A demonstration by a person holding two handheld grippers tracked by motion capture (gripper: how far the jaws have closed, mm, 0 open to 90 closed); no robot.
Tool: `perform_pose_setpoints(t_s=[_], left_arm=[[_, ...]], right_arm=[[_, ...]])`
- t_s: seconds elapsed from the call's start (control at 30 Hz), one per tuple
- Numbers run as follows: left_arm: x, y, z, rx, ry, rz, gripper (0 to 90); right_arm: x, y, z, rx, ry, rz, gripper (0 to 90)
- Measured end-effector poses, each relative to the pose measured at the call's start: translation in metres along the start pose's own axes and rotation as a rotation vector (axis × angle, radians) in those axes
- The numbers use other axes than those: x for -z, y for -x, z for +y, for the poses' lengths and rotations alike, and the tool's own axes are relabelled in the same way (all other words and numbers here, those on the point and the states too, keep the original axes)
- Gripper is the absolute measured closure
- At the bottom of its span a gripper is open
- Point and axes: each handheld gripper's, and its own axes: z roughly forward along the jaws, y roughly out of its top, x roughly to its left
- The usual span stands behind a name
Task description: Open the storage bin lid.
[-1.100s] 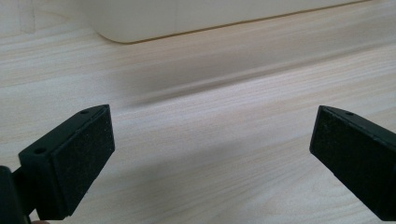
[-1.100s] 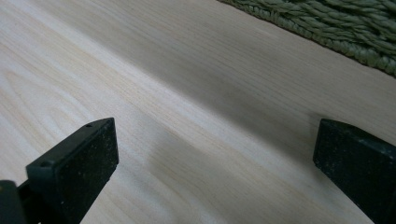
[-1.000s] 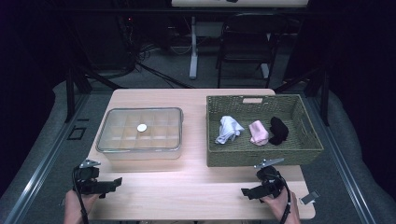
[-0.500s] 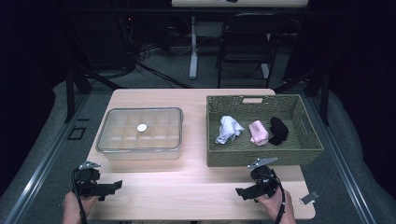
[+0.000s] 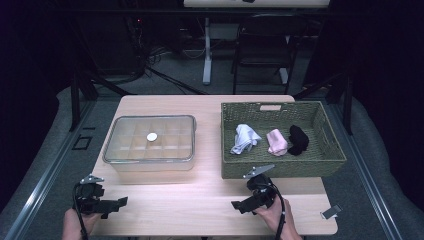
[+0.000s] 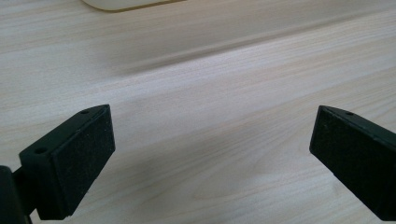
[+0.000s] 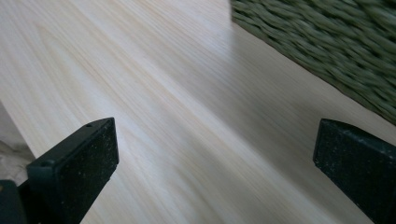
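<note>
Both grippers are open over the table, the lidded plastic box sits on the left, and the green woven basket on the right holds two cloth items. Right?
Not quite: the high view shows three cloth items in the basket, white, pink and black. The left gripper, right gripper and lidded plastic box are as stated.

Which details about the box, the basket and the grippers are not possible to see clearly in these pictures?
- Clear lidded box: high view, contents too small and glared over to tell.
- Basket: right gripper view, motion-blurred, cut by the edge.
- White, pink, black cloth items: high view, too small to identify.
</note>
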Motion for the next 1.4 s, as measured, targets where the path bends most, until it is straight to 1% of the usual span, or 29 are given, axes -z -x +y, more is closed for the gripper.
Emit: perform_pose_setpoints(t_s=[0.07,0.1,0.13,0.23,0.27,0.33,0.37,0.43,0.5,0.53,0.57,0.6,0.63,0.67,0.7,0.73,0.77,0.8,0.87,0.93,0.97,1.07,1.13,1.17,1.2,1.27,1.33,1.37,1.4], left_arm=[[0.001,0.001,0.001,-0.005,-0.003,0.011,0.1],[0.001,0.001,0.001,0.000,-0.006,0.015,0.1],[0.001,0.002,0.002,0.006,-0.005,0.015,0.1],[0.003,0.004,0.004,-0.002,-0.002,0.013,0.2],[0.003,0.005,0.005,0.001,-0.001,0.011,0.2],[0.004,0.006,0.007,-0.009,-0.007,0.007,0.6],[0.004,0.008,0.009,-0.017,-0.024,0.018,0.6],[0.004,0.007,0.012,-0.018,-0.032,0.002,0.6],[0.005,0.006,0.014,-0.008,-0.031,0.000,0.6],[0.005,0.006,0.014,-0.008,-0.031,0.000,0.6],[0.005,0.006,0.016,-0.017,-0.029,0.000,0.5],[0.006,0.006,0.017,-0.019,-0.028,-0.002,0.5],[0.006,0.006,0.019,-0.022,-0.028,-0.006,0.5],[0.006,0.006,0.020,-0.017,-0.021,-0.001,0.5],[0.006,0.006,0.020,-0.017,-0.021,-0.001,0.5],[0.007,0.005,0.023,-0.019,-0.023,-0.008,0.7],[0.008,0.005,0.025,-0.016,-0.024,-0.009,1.6],[0.009,0.005,0.026,-0.014,-0.027,-0.007,4.7],[0.011,0.003,0.030,-0.015,-0.018,-0.003,5.4],[0.013,0.002,0.032,-0.010,-0.013,-0.008,4.3],[0.016,-0.001,0.037,-0.004,0.005,-0.006,3.7],[0.020,-0.007,0.044,0.000,0.030,-0.013,2.2],[0.022,-0.009,0.048,0.001,0.035,-0.012,1.6],[0.022,-0.009,0.048,0.001,0.035,-0.012,1.4],[0.022,-0.012,0.051,0.003,0.038,-0.012,1.2],[0.022,-0.014,0.052,0.008,0.040,-0.016,1.0],[0.022,-0.016,0.056,0.009,0.040,-0.022,0.9],[0.023,-0.018,0.060,0.010,0.044,-0.022,0.8],[0.023,-0.019,0.063,0.015,0.049,-0.026,0.8]], right_arm=[[-0.002,-0.005,0.004,0.019,-0.006,0.006,0.0],[-0.003,-0.007,0.005,0.019,-0.003,0.011,0.0],[-0.003,-0.010,0.007,0.033,-0.008,0.018,0.0],[-0.004,-0.016,0.009,0.039,0.007,0.034,0.0],[-0.003,-0.018,0.010,0.048,0.010,0.019,0.0],[-0.002,-0.020,0.012,0.058,0.022,0.016,0.3],[0.003,-0.020,0.018,0.055,0.058,0.023,0.6],[0.006,-0.020,0.024,0.045,0.080,0.045,0.6],[0.008,-0.023,0.031,0.054,0.094,0.057,0.8],[0.008,-0.023,0.031,0.054,0.094,0.057,0.8],[0.007,-0.028,0.037,0.069,0.095,0.076,0.8],[0.006,-0.030,0.040,0.073,0.101,0.083,0.8],[0.006,-0.032,0.043,0.086,0.088,0.083,0.8],[0.004,-0.035,0.047,0.089,0.089,0.097,0.9],[0.004,-0.035,0.047,0.089,0.089,0.097,0.9],[0.001,-0.040,0.052,0.090,0.091,0.108,1.6],[0.000,-0.041,0.055,0.100,0.085,0.114,1.7],[-0.002,-0.043,0.059,0.105,0.085,0.122,3.6],[-0.003,-0.046,0.064,0.121,0.100,0.104,4.3],[-0.003,-0.047,0.068,0.122,0.094,0.105,4.2],[-0.004,-0.047,0.077,0.115,0.109,0.122,4.1],[-0.005,-0.048,0.087,0.111,0.119,0.134,4.3],[-0.006,-0.049,0.096,0.111,0.118,0.153,5.7],[-0.006,-0.049,0.096,0.111,0.118,0.153,5.7],[-0.007,-0.049,0.104,0.112,0.114,0.154,6.8],[-0.008,-0.050,0.111,0.106,0.113,0.172,7.0],[-0.008,-0.051,0.115,0.108,0.111,0.173,7.2],[-0.008,-0.053,0.122,0.116,0.103,0.171,7.7],[-0.008,-0.053,0.124,0.116,0.103,0.174,8.0]])
